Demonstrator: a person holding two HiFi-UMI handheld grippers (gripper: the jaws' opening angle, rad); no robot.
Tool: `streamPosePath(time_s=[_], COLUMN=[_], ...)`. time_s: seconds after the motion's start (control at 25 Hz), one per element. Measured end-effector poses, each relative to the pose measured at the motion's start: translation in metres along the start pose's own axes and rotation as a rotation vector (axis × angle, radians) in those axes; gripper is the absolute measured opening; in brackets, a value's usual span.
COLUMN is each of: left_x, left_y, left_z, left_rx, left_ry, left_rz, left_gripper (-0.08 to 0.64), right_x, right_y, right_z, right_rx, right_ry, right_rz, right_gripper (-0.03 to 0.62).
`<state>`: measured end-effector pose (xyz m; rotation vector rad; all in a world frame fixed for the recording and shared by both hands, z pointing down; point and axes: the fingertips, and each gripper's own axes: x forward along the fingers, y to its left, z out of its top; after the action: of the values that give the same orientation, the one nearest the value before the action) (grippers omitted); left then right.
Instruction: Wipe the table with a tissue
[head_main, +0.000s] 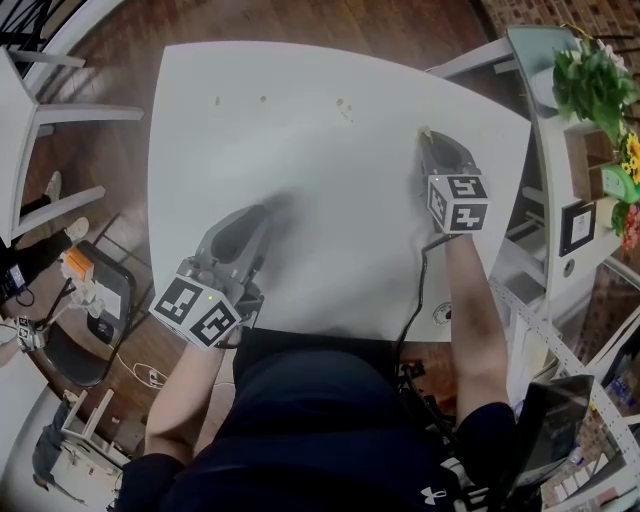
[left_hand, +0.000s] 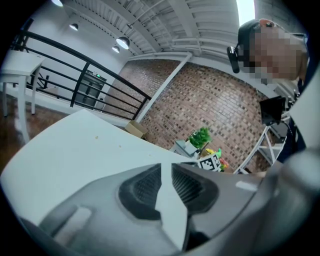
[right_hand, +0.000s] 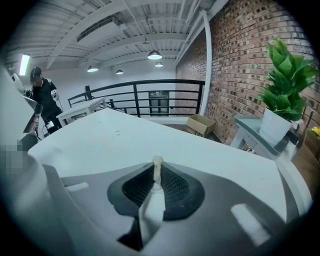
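Right gripper view is showing the right hand-held gripper (right_hand: 157, 176) clamping a small tissue (right_hand: 157, 163) near the counter's (head_main: 330, 220) right edge, while the left hand-held gripper (head_main: 262, 214) is hovering slightly apart and empty, and crumbs (head_main: 345, 108) are lying along the far edge, so wiping is likely barely starting.

The right hand-held gripper (right_hand: 157, 175) has its jaws pressed together on a small cream wad of tissue (right_hand: 157, 164), which pokes up above their tips. It sits low over the white counter (right_hand: 210, 150). A tiny crumb (right_hand: 118, 132) lies toward the counter's far left edge. Beyond the far edge is a cardboard box (right_hand: 200, 124), and past the right edge stands a potted plant (right_hand: 285, 75).
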<state>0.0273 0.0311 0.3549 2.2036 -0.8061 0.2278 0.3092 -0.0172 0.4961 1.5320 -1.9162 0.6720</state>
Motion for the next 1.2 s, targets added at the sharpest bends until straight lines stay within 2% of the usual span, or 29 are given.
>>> streamPosePath(time_s=[0.2,0.72,0.92,1.2], left_x=[0.006,0.015,0.011,-0.001], left_y=[-0.008,-0.016,-0.014,-0.003], left_z=[-0.004,-0.004,-0.005,-0.005], left_rx=[0.001,0.009,0.002,-0.005], left_ry=[0.012,0.019,0.017,0.006], left_rz=[-0.008,-0.018,-0.017,-0.011], left_gripper=[0.063,0.063,0.063,0.063], right_x=[-0.007,-0.035,-0.032,-0.013], right_y=[-0.012,-0.081,-0.072,-0.025], right_z=[-0.007,-0.033,-0.030,-0.014], right_rx=[-0.042,0.068,0.068,0.008], right_ry=[0.028,0.047,0.042,0.034], right_rz=[-0.026,-0.170,-0.170,-0.089], right_gripper=[0.043,0.043,0.043,0.043])
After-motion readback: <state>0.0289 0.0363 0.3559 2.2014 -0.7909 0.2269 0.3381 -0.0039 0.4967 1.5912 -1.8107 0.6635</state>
